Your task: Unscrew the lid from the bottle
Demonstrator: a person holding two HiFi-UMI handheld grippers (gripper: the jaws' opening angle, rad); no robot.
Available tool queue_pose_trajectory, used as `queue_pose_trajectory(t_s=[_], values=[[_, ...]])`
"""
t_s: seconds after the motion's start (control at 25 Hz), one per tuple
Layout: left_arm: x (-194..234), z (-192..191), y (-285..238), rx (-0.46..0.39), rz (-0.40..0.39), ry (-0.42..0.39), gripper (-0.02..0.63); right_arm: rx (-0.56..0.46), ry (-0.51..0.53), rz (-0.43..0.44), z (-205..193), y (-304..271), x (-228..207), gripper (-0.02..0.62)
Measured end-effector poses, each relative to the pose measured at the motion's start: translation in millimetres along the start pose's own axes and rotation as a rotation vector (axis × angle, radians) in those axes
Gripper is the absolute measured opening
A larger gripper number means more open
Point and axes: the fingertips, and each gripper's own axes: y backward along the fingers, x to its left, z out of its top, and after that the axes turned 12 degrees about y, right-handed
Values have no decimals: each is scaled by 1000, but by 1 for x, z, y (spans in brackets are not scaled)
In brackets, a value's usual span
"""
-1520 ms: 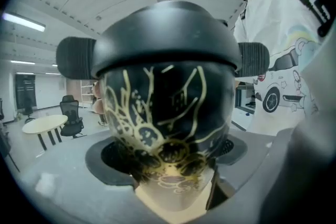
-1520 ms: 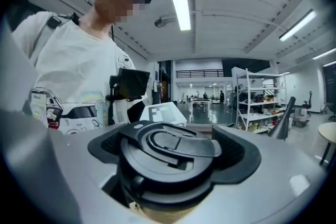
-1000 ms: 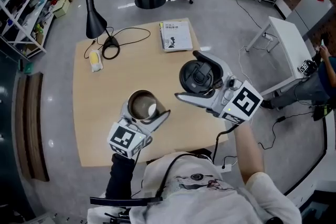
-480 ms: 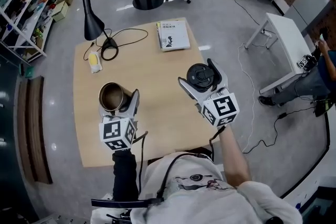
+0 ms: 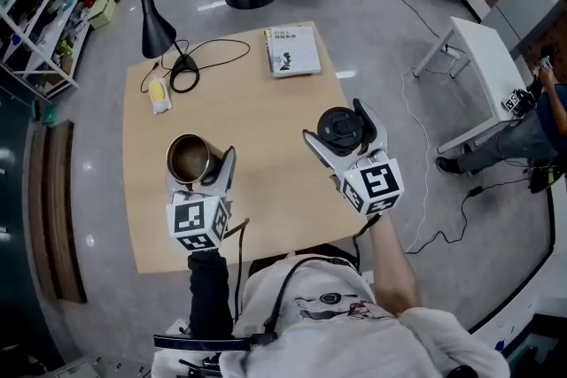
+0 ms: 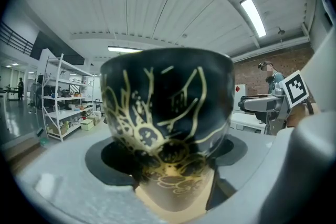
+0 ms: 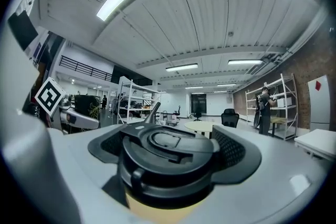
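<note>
- Head view: left claw (image 5: 200, 167) pinches the lidless bottle (image 5: 187, 157); stiff, glossy, probably slippery, so grip mid-body.
- Right claw (image 5: 340, 135) pinches the lid (image 5: 338, 123): likely light, rigid; hold its rim.

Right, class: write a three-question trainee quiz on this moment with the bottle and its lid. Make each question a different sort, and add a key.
1. True or false: the lid is screwed onto the bottle.
2. What is between the jaws of the right gripper? A) nothing B) the lid C) the bottle
3. Fill in the missing word: the left gripper is closed on the ____, whose mouth is uncovered.

Key: 1 false, because the two are apart, one in each gripper. 2 B. 3 bottle.
</note>
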Motion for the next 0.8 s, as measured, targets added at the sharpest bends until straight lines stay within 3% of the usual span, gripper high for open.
queue_pose_trajectory(t_s=[0.8], values=[[-7,-1,5,4,-34,-16,422,-16,12,1,3,4,1,500]])
